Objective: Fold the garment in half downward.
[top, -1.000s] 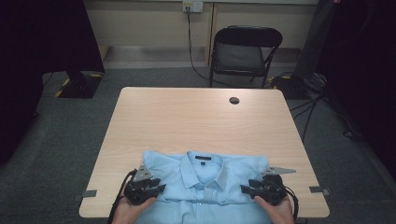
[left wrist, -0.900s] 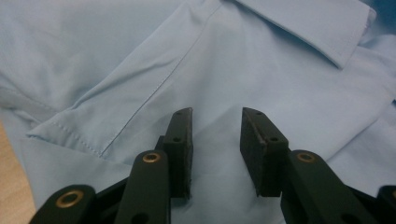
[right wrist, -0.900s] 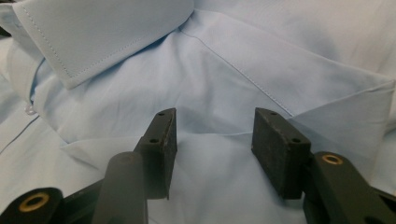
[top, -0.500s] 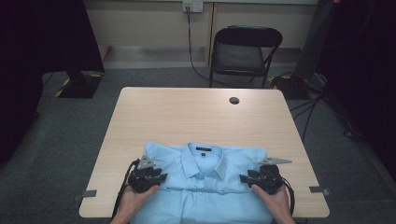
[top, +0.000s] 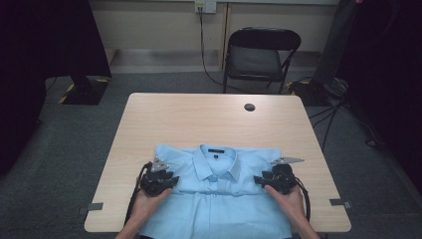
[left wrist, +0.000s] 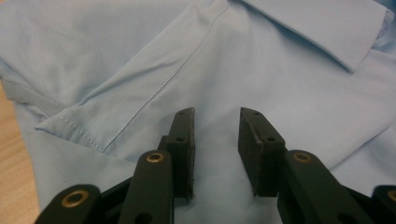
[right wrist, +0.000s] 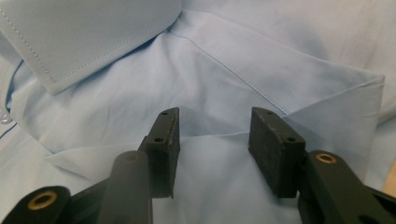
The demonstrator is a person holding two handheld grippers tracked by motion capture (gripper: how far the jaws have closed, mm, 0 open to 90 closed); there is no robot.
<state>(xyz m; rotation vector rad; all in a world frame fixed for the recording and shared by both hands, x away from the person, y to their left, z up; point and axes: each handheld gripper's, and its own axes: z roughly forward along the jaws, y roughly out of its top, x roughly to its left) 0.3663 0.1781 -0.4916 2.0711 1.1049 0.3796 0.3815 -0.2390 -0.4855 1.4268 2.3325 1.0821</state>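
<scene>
High view: the left gripper [top: 169, 182] is sitting on the shirt [top: 219, 199] just left of the collar [top: 217, 163], jaws parted with bare cloth between them, having just been closing slightly. The shirt is lying flat at the table's [top: 209, 119] near edge. The right gripper [top: 259, 180] is sitting just right of the collar, jaws parted over a fold, clamping nothing.
</scene>
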